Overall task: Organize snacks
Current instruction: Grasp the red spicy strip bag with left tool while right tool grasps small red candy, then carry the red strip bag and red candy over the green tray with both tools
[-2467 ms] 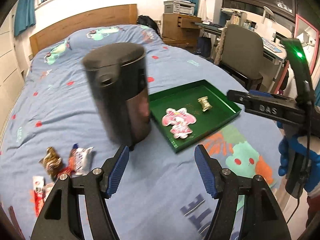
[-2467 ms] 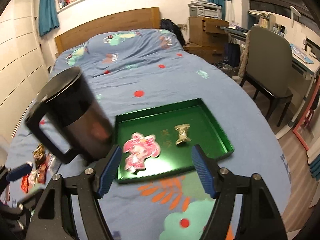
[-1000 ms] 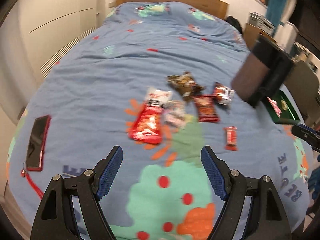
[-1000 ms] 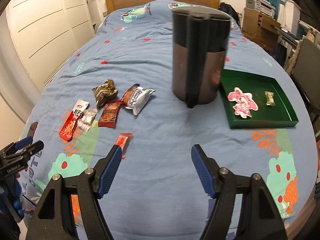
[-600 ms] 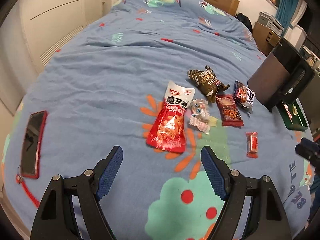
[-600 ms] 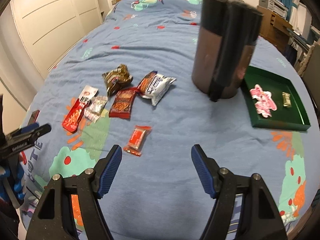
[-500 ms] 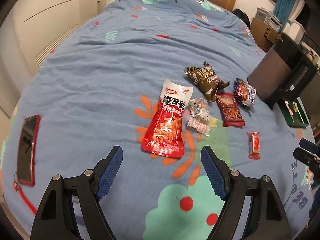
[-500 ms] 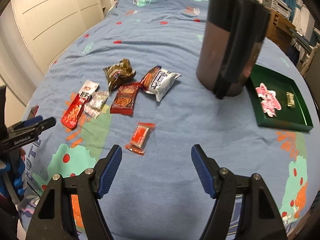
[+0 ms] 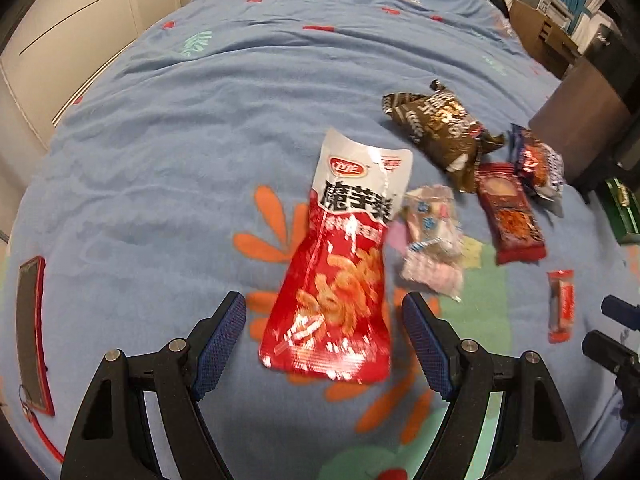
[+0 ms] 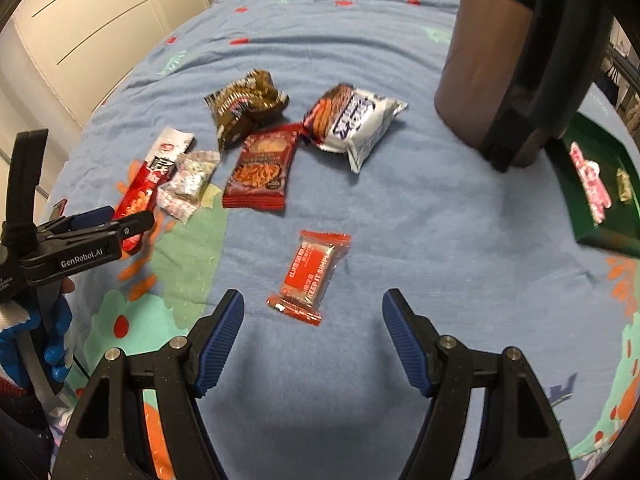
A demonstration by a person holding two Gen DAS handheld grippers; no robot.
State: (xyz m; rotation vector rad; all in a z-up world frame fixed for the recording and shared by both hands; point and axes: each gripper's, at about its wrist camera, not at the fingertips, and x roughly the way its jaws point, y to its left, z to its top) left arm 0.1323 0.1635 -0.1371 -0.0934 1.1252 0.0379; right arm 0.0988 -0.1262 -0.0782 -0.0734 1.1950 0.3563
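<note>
Both tools over the bed (image 9: 168,128), angled down at the snack scatter. We read this as the approach for a first pick; nothing is held yet.

Left tool (image 9: 322,344): jaws apart, empty, the lower end of the long red pouch (image 9: 340,280) lying between its pads, not touched as far as we can tell. Just beside that pouch, a pale crinkled sweet packet (image 9: 432,240).

Right tool (image 10: 312,336): jaws apart, empty, with the small red bar (image 10: 310,274) just ahead of the gap, flat on the bedspread.

Further up the bed: brown packet (image 10: 244,106), dark red packet (image 10: 262,170), silver-and-red packet (image 10: 352,120), close together. A dark kettle (image 10: 508,60) stands beside the green tray (image 10: 600,236), which already carries a pink packet (image 10: 592,180) and a small gold sweet (image 10: 624,186).

We judge the tray to be the collecting place. Next move, as we see it: lower each tool until the pads straddle its packet, then close. Flat foil on soft bedding may slip or bunch the cover; pinch across the narrow width. The kettle stands between the snacks and the tray, so the carry must clear it.
</note>
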